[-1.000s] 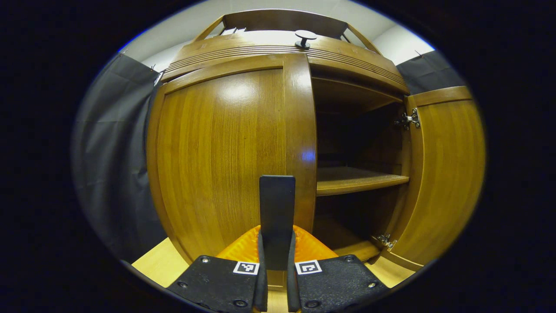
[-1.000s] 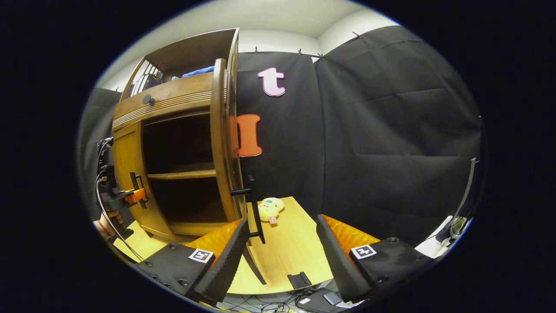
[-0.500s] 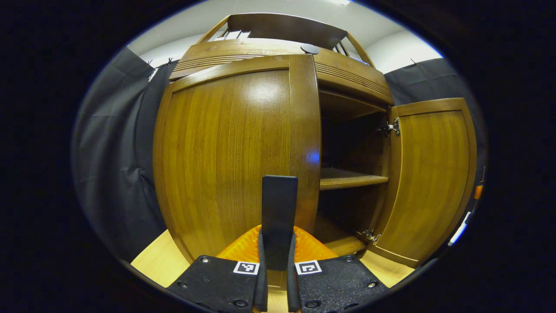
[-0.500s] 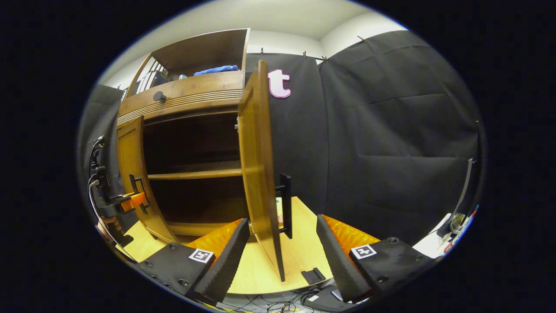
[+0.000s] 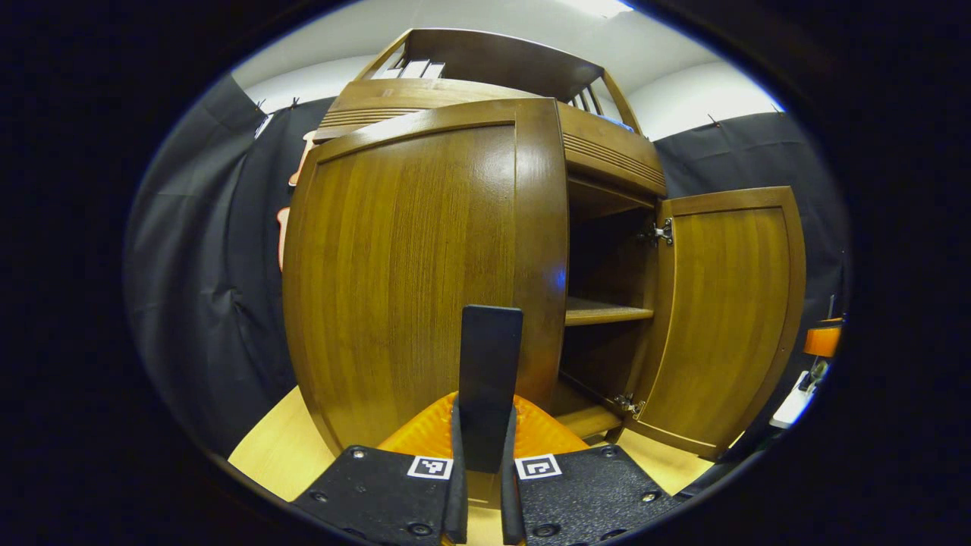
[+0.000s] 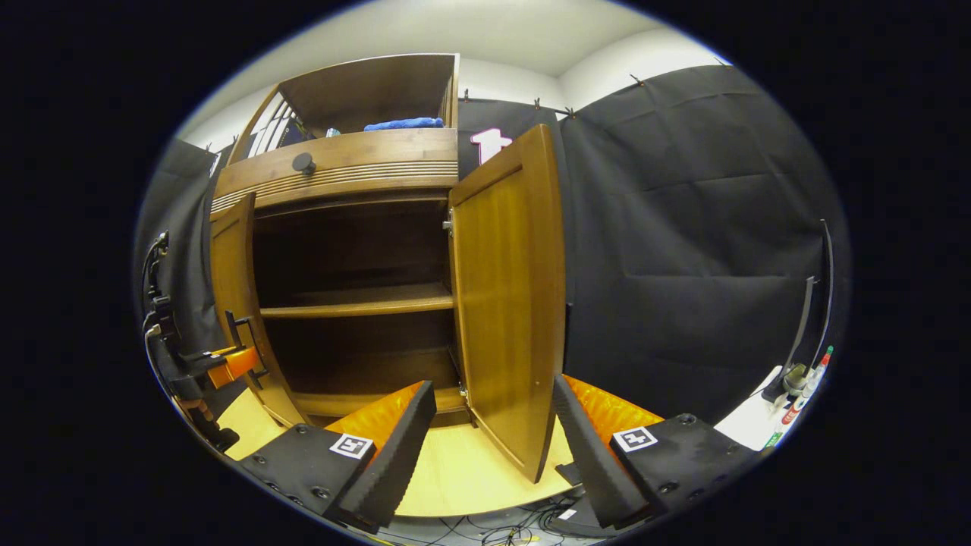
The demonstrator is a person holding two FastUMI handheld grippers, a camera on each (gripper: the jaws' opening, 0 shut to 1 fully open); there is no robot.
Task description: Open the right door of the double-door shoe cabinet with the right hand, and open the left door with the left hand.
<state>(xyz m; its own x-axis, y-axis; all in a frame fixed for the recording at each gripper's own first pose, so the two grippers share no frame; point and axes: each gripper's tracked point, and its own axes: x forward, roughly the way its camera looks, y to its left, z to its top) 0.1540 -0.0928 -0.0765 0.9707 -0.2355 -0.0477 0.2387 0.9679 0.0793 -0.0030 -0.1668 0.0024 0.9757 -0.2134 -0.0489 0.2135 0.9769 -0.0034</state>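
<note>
Nearest, in the left gripper view, the left claw (image 5: 485, 455) is clamped narrow on the left door handle (image 5: 490, 379), a dark upright bar between its fingers. In the right gripper view, the right claw (image 6: 493, 432) stands wide and holds nothing. Just beyond it, the right door (image 6: 508, 303) is swung fully outward, its inner face showing: that step reads as complete. The left door (image 5: 425, 265) stands partly open, angled off the shoe cabinet (image 6: 341, 163); further swing likely remains. Inside, the shelf (image 6: 356, 299) is exposed.
</note>
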